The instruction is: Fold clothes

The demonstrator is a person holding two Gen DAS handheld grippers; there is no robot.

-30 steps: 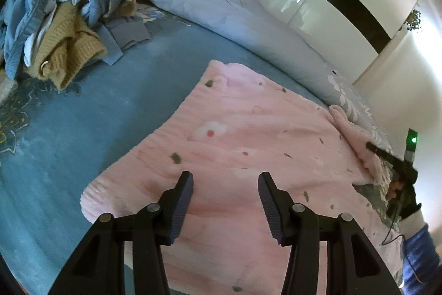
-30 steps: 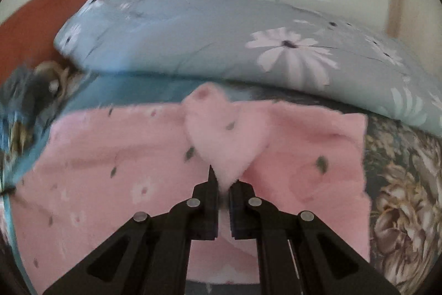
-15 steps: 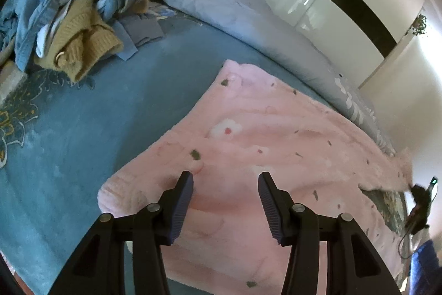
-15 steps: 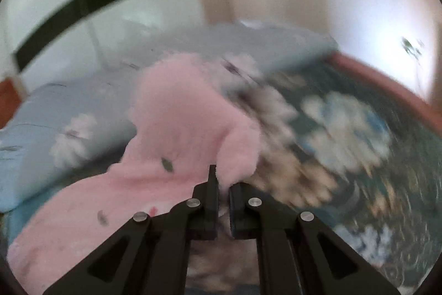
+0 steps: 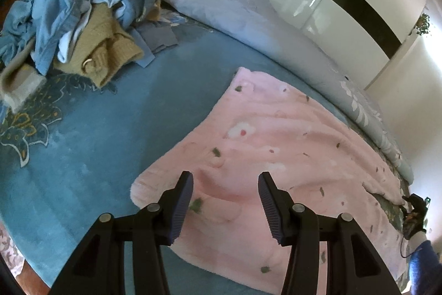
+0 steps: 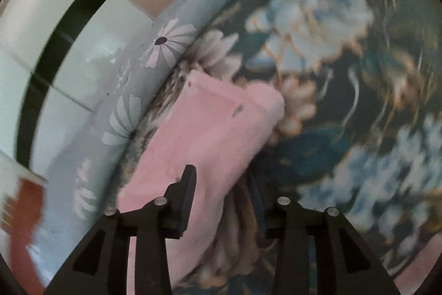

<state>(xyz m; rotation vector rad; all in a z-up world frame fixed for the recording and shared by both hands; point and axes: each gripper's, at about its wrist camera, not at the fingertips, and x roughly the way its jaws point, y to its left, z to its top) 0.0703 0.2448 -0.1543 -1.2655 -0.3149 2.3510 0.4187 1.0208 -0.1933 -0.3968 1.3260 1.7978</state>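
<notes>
On the bed (image 5: 105,129), the pink garment (image 5: 276,156) lies spread, unfolded (pile (image 5: 83,13) waiting); both grippers' fingers (image 5: 182,201) are spread, holding nothing.

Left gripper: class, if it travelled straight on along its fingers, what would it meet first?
Most likely the pink garment, spread flat on the blue bedcover. The open left gripper points down onto it, though depth is unclear.

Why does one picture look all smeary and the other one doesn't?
The right wrist view is smeared by motion blur: the flowery bedspread and pink blanket look streaky, though the right tool stays sharp. The left wrist view is crisp, with the clothes pile clear, glare streaks on the glossy wardrobe, and fisheye bending at the edges.
</notes>
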